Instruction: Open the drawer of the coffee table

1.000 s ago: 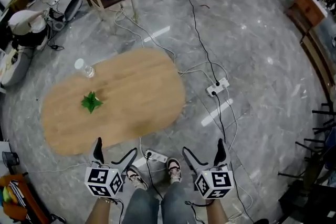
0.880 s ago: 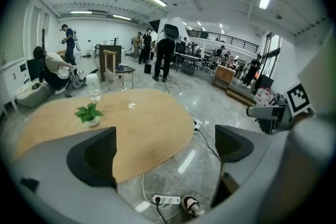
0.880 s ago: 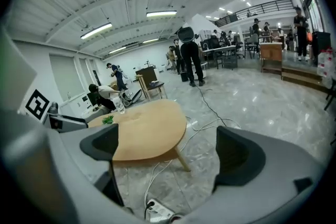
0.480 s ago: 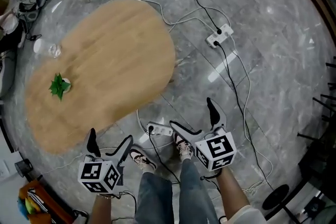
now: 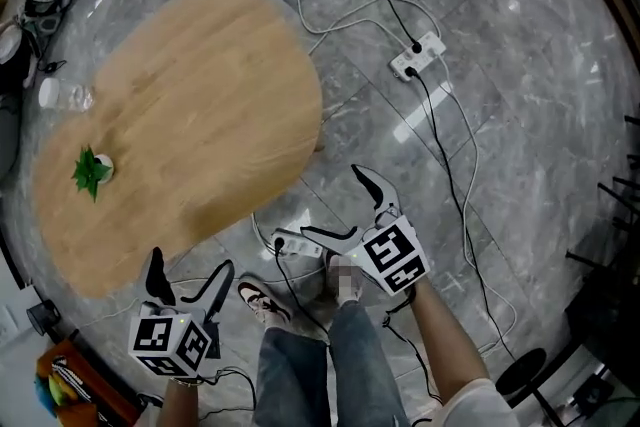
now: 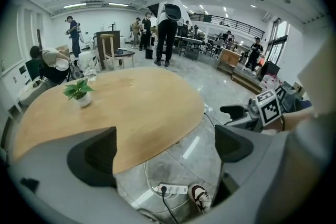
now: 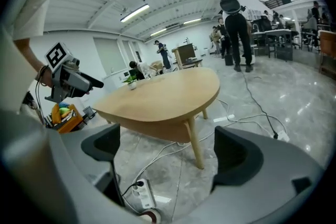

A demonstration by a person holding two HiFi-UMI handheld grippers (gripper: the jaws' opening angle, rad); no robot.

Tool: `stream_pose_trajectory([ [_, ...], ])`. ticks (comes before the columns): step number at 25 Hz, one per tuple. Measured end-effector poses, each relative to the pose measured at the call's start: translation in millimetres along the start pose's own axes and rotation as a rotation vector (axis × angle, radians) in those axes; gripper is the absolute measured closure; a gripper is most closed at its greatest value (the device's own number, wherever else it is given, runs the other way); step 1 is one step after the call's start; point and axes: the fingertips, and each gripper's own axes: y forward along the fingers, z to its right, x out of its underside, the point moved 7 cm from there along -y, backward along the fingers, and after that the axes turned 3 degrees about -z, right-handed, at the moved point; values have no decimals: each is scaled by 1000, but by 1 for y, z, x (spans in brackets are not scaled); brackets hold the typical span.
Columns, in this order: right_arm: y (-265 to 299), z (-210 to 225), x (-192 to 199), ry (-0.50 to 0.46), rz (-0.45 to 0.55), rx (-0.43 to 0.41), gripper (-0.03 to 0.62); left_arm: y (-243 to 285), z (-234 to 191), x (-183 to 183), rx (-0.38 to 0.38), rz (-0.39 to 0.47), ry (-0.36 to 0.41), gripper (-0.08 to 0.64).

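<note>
Low oval wooden desk [image 5: 200,95] left of centre on grey marble floor [image 5: 520,145], with splayed legs visible from right gripper view. Drawer not discernible in any view. On left part of top, small potted plant [image 5: 90,170]; beyond it, clear bottle [image 5: 62,96]. Left gripper [image 5: 190,263] near, just short of desk's near edge, jaws spread wide, nothing between them. Right gripper [image 5: 332,203] to its right, over bare floor beside desk's near-right end, jaws likewise spread and empty. White power strip [image 5: 290,243] on floor between the two grippers, close to shoes [image 5: 258,300]. Second power strip [image 5: 418,55] far right of desk, among trailing cables. Orange basket [image 5: 60,385] at near-left corner.
</note>
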Motion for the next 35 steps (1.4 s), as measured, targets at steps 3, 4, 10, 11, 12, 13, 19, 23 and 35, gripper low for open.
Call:
stream_pose_trajectory([
  [3,22,15,6,-23,-47,-71,38,10,-1,-3,-10,-4,-6,-15],
  [4,30,20,8,-30,-62,-91,44,13,-1,-4,-14,-6,-9,-15],
  [10,70,44,9,-90,-106,-161,83,28,-3,-6,-34,-30,-30,-15],
  [11,75,46,8,-102,-108,-175,92,29,-3,-7,-37,-31,-33,-15],
  [12,79,49,6,-113,-111,-193,99,31,-3,-7,-39,-34,-36,-15],
  [13,84,50,5,-123,-115,-212,106,32,-3,-7,-40,-38,-40,-15],
  [19,103,54,1,-190,-136,-314,174,39,-2,-4,-48,-55,-56,-15],
  [23,110,52,2,-246,-150,-343,216,41,-6,-5,-65,-47,-57,-15],
  [35,122,55,7,-264,-168,-369,299,37,-13,0,-117,1,-182,-15],
])
